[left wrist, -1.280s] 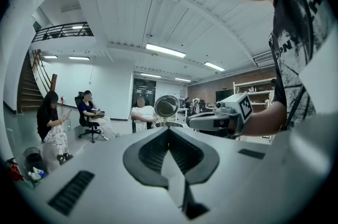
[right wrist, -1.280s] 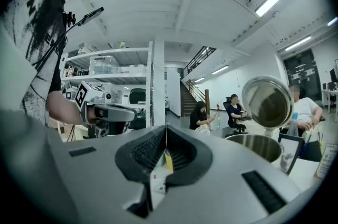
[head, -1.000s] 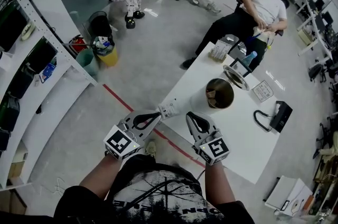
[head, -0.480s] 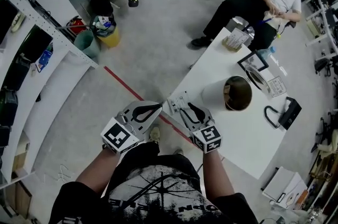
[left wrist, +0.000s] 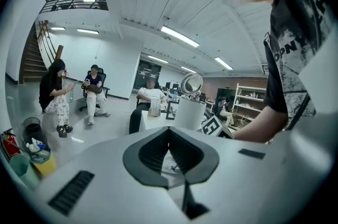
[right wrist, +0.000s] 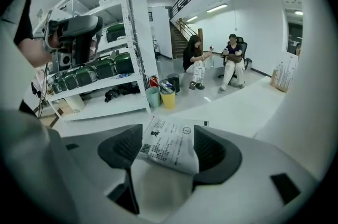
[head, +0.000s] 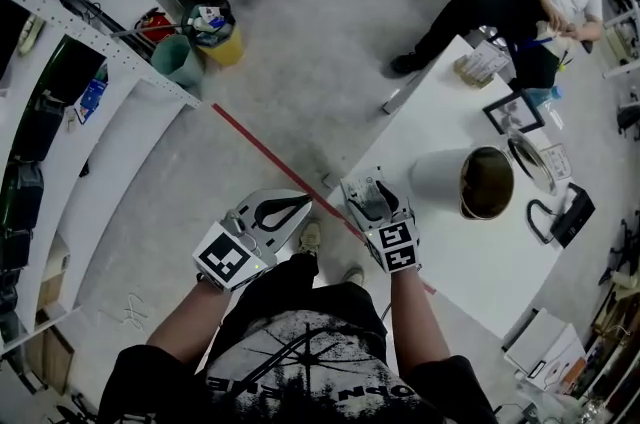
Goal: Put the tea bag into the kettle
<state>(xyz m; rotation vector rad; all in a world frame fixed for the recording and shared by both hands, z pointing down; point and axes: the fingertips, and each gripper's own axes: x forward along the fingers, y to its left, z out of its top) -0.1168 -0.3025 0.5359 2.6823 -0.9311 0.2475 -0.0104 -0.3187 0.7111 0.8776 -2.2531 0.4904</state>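
— One tea bag (right wrist: 170, 150), and we haven't got it in yet: it sits at the worktop's (head: 480, 262) corner, between our right tool's (head: 367, 188) jaws, which have just been spreading wide, unclamped.
— One kettle (head: 455, 182), mouth open, well apart. Two tools; our left tool (head: 300, 204) is clenched, empty.

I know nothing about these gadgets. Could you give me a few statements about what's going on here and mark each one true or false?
1. The tea bag lies between the jaws of the right gripper. True; the jaws have just been opening and stand wide apart.
2. The left gripper holds something. False: its jaws are together, with nothing between them.
3. The kettle has its lid on. False: its mouth is open.
4. The kettle is on the white table. True.
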